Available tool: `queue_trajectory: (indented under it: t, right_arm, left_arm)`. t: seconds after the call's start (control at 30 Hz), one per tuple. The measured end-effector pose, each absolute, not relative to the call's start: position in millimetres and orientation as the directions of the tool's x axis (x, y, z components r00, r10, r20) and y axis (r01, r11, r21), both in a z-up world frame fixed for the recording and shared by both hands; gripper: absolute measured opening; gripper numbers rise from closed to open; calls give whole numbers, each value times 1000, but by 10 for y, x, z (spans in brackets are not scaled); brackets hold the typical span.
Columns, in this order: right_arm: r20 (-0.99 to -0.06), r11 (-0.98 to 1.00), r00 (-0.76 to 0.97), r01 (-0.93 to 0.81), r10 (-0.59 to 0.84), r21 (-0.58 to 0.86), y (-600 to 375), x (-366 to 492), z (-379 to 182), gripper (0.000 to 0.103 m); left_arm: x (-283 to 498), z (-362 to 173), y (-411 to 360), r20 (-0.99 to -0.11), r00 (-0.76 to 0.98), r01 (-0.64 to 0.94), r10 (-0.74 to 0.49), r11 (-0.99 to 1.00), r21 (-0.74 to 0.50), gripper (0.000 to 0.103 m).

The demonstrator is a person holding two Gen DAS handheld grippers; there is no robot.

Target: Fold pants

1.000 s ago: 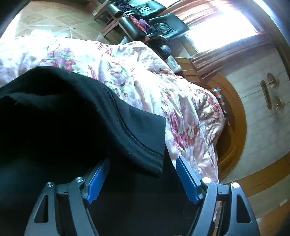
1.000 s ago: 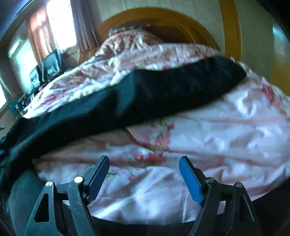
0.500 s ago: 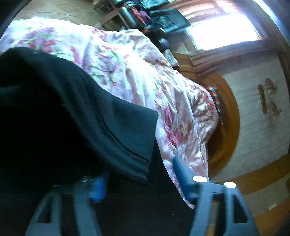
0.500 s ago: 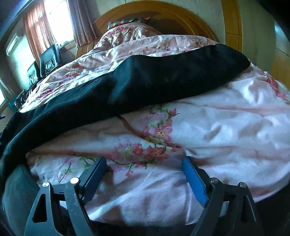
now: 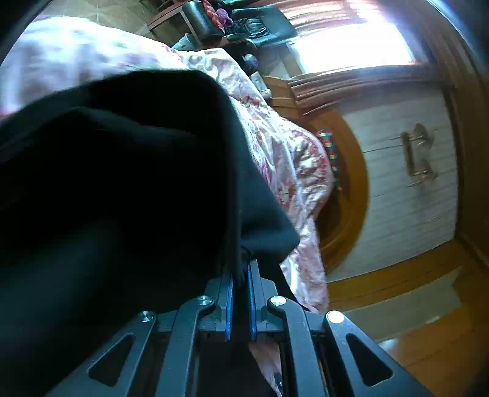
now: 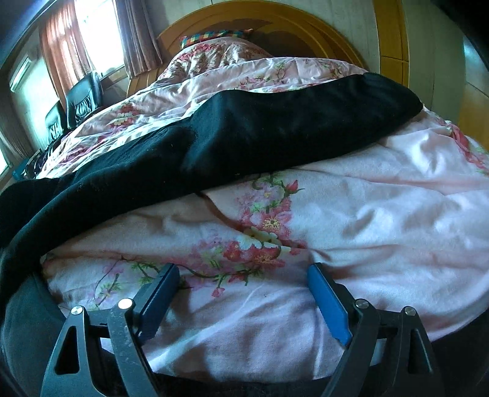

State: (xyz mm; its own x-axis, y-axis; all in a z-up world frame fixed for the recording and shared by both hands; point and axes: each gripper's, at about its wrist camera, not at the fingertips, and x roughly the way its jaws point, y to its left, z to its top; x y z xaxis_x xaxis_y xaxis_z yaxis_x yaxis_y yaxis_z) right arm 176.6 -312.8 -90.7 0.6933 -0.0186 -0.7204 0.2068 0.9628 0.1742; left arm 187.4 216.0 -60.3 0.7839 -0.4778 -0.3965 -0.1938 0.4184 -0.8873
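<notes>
Matt black knit cloth pants, satiny floral quilt, glossy varnished wood headboard.

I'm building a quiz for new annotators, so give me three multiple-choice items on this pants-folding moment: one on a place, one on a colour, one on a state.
1. Where do the pants lie?
A. on a flowered quilt on a bed
B. on a wooden floor
C. over a chair

2. What colour are the pants?
A. grey
B. black
C. blue

3. How does the left gripper stand?
A. wide open over the quilt
B. shut on nothing
C. shut on the pants

Answers:
1. A: the pants stretch across the quilt.
2. B: the cloth is black in both views.
3. C: the left gripper pinches a fold of black cloth between its blue pads.
</notes>
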Motion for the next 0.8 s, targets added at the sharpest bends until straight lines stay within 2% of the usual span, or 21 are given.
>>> queue_trajectory:
  t: [0.17,0.3,0.4,0.43,0.5,0.53,0.63,0.67,0.73,0.8]
  right_arm:
    - [-745,966,666,207,-25,152,-3102,1822,-905,88]
    - [-829,986,551,168,-93,1,-2938,2054,-814,90]
    - [-806,992,583,125,-100,-32,-2802,2115,-559,90]
    - [-789,992,607,121,-96,-28,-2760,2111,-476,90]
    - [-756,995,652,104,-63,6,-2623,2108,-312,90]
    - [-752,995,657,95,-43,26,-2560,2111,-281,90]
    - [-752,994,659,76,8,77,-2289,2049,-360,90]
    - [-753,993,658,73,20,91,-2208,2021,-417,90]
    - [-761,992,648,64,38,104,-2070,1965,-506,90]
    - [-759,994,651,59,30,90,-1953,1884,-533,90]
  left_arm:
    - [1538,-664,2319,-398,780,-155,-483,467,-871,1]
    - [1448,-850,2416,-367,789,-150,-493,425,-893,1]
    - [1415,-799,2311,-370,792,-82,-485,516,-853,4]
    - [1427,-738,2232,-377,797,-60,-472,560,-827,8]
    - [1481,-664,2163,-326,800,-7,-503,536,-844,31]
    - [1513,-623,2151,-305,807,2,-506,519,-855,46]
    - [1621,-529,2135,-251,832,12,-495,467,-884,52]
    - [1717,-508,2108,-259,833,-4,-490,462,-887,57]
    - [1936,-494,2047,-303,822,-60,-483,456,-888,58]
    - [2222,-586,2000,-303,806,-113,-508,370,-922,62]
